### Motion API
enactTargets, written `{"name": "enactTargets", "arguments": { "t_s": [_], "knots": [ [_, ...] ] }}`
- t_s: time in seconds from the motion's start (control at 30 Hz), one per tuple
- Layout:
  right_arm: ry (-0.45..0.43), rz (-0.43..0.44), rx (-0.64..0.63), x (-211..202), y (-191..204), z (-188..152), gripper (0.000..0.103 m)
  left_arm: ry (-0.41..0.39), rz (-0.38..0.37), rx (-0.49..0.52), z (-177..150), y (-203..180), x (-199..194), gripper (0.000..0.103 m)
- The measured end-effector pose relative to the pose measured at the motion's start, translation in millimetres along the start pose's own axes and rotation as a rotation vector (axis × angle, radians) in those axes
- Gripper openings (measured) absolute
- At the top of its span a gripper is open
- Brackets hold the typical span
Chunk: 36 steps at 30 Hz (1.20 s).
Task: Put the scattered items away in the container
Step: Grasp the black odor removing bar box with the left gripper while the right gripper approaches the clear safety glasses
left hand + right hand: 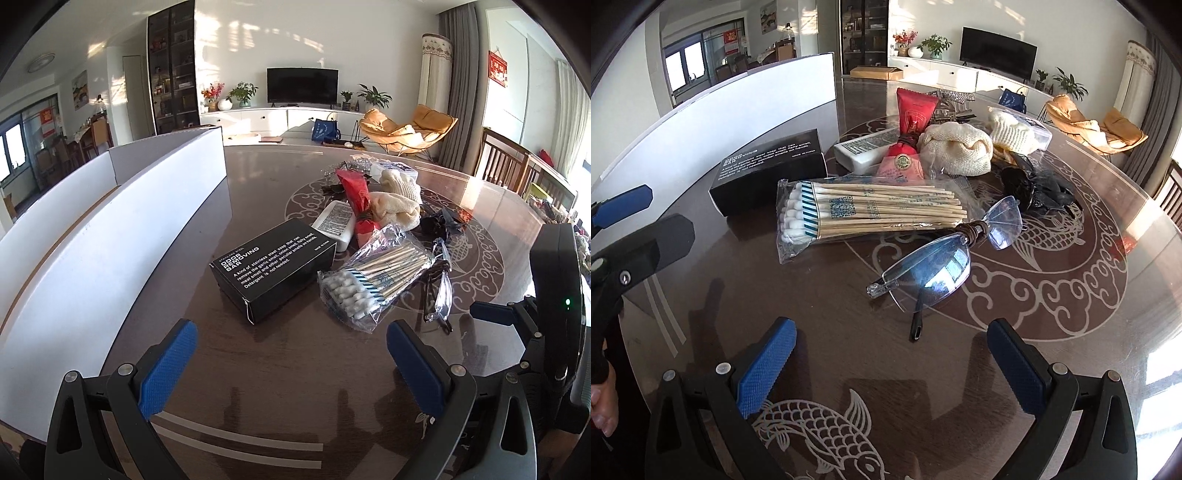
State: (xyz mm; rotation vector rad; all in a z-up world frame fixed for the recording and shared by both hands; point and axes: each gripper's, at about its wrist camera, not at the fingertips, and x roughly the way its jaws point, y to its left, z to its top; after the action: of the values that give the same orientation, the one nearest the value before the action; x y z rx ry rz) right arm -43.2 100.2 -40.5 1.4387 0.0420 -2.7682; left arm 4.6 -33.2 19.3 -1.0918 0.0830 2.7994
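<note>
Both grippers, left [291,363] and right [892,363], hover wide open and empty over the dark glass-topped table [1071,332]. Nearest the right one lie rimless clear glasses [945,254], long axis slanting away to the right; just beyond them, a clear bag of cotton swabs [864,216] lies crosswise. The black rectangular box [275,267] sits ahead of the left gripper, beside the white cardboard container [122,229].

Right claw [890,365] at bottom of frame, blue pads wide apart, nothing between them. Rimless glasses [942,266] just above on the counter [1071,369]. Bagged cotton swabs [864,214] mid-frame; black box [768,170] upper left beside the white container [738,110].
</note>
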Motion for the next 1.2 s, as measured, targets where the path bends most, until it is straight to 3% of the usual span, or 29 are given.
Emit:
{"name": "enactTargets", "arguments": {
  "t_s": [0.43, 0.73, 1.03, 1.2],
  "knots": [
    [0.001, -0.059, 0.1, 15, -23, 21, 0.103, 0.097, 0.001, 0.028, -12, -7, 19, 0.103],
    [0.002, -0.124, 0.19, 16, -45, 25, 0.103, 0.107, 0.049, 0.114, -18, -20, 23, 0.103],
    [-0.001, -0.144, 0.213, 15, -70, 27, 0.103, 0.157, 0.052, 0.084, -22, -11, 36, 0.103],
    [-0.005, -0.155, 0.224, 14, -73, 24, 0.103, 0.212, 0.014, 0.008, -24, 6, 44, 0.103]
  ]
}}
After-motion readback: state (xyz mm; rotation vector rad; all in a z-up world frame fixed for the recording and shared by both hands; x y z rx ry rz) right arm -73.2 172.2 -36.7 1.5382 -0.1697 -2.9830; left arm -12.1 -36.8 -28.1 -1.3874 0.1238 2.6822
